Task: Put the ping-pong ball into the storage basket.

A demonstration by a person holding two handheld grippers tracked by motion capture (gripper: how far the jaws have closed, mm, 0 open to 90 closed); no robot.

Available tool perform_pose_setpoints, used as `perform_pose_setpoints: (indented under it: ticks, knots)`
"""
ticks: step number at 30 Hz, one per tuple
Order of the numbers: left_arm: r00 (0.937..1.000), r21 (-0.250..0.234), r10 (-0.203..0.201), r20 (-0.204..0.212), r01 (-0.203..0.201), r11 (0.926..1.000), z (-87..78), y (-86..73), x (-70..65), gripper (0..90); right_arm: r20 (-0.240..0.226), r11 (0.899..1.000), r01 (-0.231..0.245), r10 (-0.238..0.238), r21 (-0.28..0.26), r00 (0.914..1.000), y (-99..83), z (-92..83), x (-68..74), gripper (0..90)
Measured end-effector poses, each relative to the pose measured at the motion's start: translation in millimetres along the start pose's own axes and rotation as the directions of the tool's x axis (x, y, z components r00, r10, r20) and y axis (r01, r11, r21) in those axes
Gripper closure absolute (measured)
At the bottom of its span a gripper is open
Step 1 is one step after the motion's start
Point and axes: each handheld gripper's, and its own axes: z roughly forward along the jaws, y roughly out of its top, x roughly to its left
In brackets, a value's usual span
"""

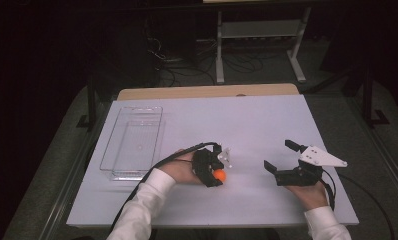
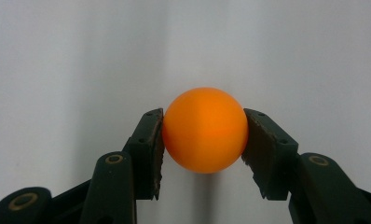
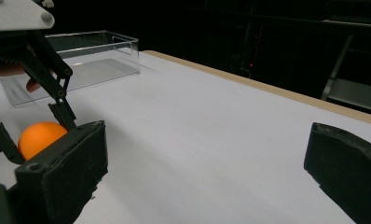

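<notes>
An orange ball (image 2: 205, 129) sits squeezed between the two black pads of my left gripper (image 2: 203, 140), low over the white table. From above, the same ball (image 1: 220, 175) shows at the tip of the left gripper (image 1: 216, 176), near the table's middle front. The ball (image 3: 39, 136) also appears in the right gripper view, with the left gripper (image 3: 34, 135) clamped round it. My right gripper (image 1: 278, 157) rests to the right of it, jaws wide apart with nothing between them.
A clear plastic box (image 1: 133, 142) stands on the left of the white table (image 1: 267, 120), seen too as the box (image 3: 88, 58) in the right gripper view. A metal stand and cables lie on the floor behind the table.
</notes>
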Motion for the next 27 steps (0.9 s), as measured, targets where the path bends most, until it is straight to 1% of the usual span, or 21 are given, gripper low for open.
perform_pose_setpoints:
  ticks: [2,5,7,17,21,27]
  knots:
    - [1.0000,0.001,0.002,-0.001,-0.002,1.0000,-1.3,-0.3,0.2,50.6,-0.001,1.000,0.000,0.000,0.001,1.0000,0.0,0.0,0.2,0.0]
    - [0.9999,-0.006,-0.004,-0.010,0.004,1.0000,-7.1,-2.1,-1.0,50.6,0.000,1.000,0.006,-0.006,0.001,1.0000,0.0,0.4,0.6,0.0]
    - [0.9999,-0.001,-0.005,-0.017,0.005,1.0000,-10.9,-3.0,-1.7,50.6,0.000,1.000,0.007,-0.007,0.002,1.0000,0.0,0.4,0.7,0.0]
    - [0.9986,-0.038,-0.026,-0.046,0.025,0.9990,-33.9,-10.9,-0.9,50.7,-0.001,1.000,0.008,-0.008,0.002,1.0000,0.0,0.7,0.7,0.0]
    - [0.9983,-0.043,-0.033,-0.048,0.030,0.9986,-40.7,-13.9,-0.4,50.7,0.000,1.000,0.008,-0.008,0.005,1.0000,-0.1,0.9,1.0,0.0]
    - [0.9974,-0.047,-0.034,-0.064,0.031,0.9984,-51.4,-16.5,-0.3,50.7,0.000,1.000,0.009,-0.009,0.006,1.0000,-0.1,1.3,1.5,0.0]
